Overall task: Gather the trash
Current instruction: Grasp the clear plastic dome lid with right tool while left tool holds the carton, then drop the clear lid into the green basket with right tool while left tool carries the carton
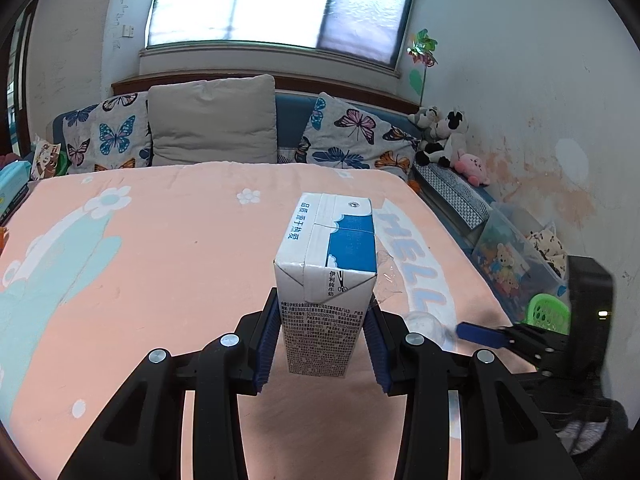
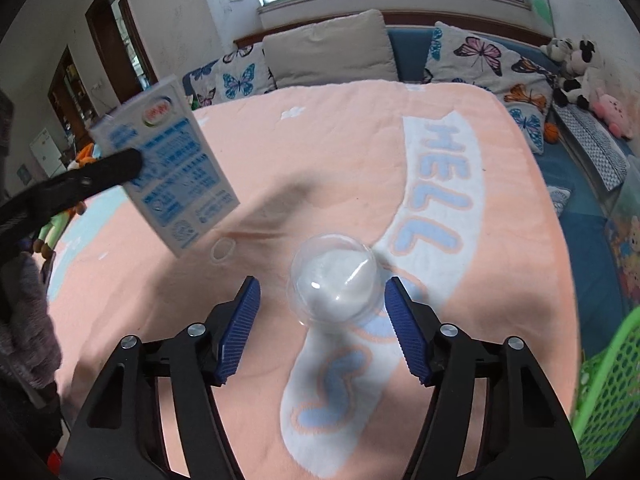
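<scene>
My left gripper (image 1: 322, 312) is shut on a white and blue milk carton (image 1: 328, 272) and holds it above the pink bedspread (image 1: 160, 260). The carton also shows in the right wrist view (image 2: 168, 168), held up at the left. My right gripper (image 2: 320, 304) is open, with a clear plastic dome lid (image 2: 334, 278) lying on the bedspread between its fingers, nearer the right one. The lid shows faintly in the left wrist view (image 1: 424, 322), and a piece of clear plastic wrap (image 1: 386, 276) lies just beyond the carton.
A green mesh basket (image 2: 604, 396) stands off the bed's right edge; it also shows in the left wrist view (image 1: 548, 312). Pillows (image 1: 212, 120) line the headboard. Plush toys (image 1: 444, 136) and a clear storage box (image 1: 516, 256) sit along the right wall.
</scene>
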Tool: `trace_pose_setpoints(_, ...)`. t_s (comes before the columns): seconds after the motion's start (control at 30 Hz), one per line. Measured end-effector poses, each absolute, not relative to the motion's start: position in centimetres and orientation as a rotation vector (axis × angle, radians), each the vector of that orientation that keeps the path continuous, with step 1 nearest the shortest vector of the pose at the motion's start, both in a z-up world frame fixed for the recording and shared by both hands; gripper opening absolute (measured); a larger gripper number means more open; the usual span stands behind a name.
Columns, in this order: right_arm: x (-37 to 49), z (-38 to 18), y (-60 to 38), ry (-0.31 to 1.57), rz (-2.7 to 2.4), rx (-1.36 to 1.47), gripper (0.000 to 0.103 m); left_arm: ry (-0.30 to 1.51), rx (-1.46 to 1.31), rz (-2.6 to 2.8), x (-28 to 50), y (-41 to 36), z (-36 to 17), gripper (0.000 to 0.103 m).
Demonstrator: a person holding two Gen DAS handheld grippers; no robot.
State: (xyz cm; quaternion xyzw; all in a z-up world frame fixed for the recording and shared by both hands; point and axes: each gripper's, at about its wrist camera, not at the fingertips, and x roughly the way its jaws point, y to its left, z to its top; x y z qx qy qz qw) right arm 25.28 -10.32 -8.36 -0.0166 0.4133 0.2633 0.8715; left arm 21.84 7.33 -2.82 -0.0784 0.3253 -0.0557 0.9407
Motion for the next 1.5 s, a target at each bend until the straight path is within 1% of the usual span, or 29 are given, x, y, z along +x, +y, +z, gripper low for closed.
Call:
trace_pose_setpoints(0.07, 25.7, -8.8, -10.1, 0.870, 0.544, -0.038, 0.064, 0.662, -0.160, -0.115, 21.7, 7.3, -2.8, 0.039)
trace_pose_setpoints(0.13, 26.0, -9.1, -9.9, 0.880, 0.540, -0.040, 0.060, 0.662, -0.162, -0.117, 21.7, 7.4, -2.8, 0.038)
trace_pose_setpoints(0.27, 26.8, -10.0, -9.5, 0.897, 0.526, -0.048, 0.059, 0.665, -0.162, -0.120, 21.5, 7.3, -2.9, 0.039)
trace_pose_setpoints(0.33, 27.0, -10.2, -9.5, 0.896, 0.518, -0.052, 0.057, 0.664, -0.165, -0.122, 21.5, 7.4, -3.0, 0.038)
trace_pose_setpoints(0.57, 26.5, -10.0, -9.7, 0.889, 0.529, -0.047, 0.056, 0.664, -0.164, -0.126, 21.2, 7.1, -3.0, 0.039)
trace_pose_setpoints(0.93, 23.8, -7.8, -12.2, 0.851, 0.525, -0.014, 0.056, 0.656, -0.153, -0.166, 20.6, 5.5, -2.2, 0.039)
trace_pose_setpoints(1.5, 17.6, -4.4, -19.4, 0.774, 0.424, 0.018, 0.056, 0.644, -0.125, -0.297, 19.5, -0.6, -1.1, 0.039)
